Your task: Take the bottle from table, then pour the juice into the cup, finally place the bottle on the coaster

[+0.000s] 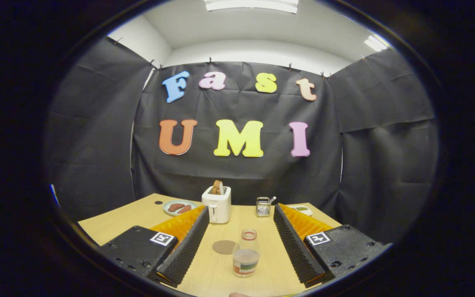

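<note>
A small clear bottle [245,253] stands upright on the wooden table [138,216], with a striped label band low on its body and a little pale juice inside. It sits between my two fingers, nearer their base than their tips, and touches neither. My gripper [241,210] is open, its fingers spread wide either side of the bottle. A round brown coaster [224,247] lies flat just left of the bottle, also between the fingers. A small pale rounded shape [239,294] pokes up at the near table edge; I cannot tell what it is.
A white toaster [217,204] with bread in its slot stands beyond the left fingertip. A plate of sausages [179,207] lies to its left. A small wire holder [263,206] and a white dish [301,209] sit near the right fingertip. Black cloth walls the table.
</note>
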`<action>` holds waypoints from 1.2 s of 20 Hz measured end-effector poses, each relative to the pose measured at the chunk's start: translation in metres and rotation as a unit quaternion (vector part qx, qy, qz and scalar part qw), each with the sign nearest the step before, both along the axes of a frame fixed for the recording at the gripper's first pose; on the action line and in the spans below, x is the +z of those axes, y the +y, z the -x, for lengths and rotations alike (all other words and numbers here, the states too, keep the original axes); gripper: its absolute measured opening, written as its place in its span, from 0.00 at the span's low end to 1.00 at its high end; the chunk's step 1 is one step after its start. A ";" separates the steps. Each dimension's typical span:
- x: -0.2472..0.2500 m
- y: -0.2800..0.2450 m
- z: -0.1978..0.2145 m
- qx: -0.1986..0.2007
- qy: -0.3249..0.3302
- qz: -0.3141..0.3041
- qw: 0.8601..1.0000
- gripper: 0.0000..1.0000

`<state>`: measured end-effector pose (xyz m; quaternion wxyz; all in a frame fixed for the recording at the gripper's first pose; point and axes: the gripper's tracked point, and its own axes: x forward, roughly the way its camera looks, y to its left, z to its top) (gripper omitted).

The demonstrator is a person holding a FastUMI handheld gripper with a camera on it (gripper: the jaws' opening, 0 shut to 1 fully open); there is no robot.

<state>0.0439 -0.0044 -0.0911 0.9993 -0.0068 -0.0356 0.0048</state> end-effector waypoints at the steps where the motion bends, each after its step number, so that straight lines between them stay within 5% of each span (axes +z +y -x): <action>1: -0.007 -0.001 -0.002 0.003 -0.002 -0.001 1.000 1.00; 24: -0.145 -0.017 -0.055 -0.033 0.033 0.007 0.999 1.00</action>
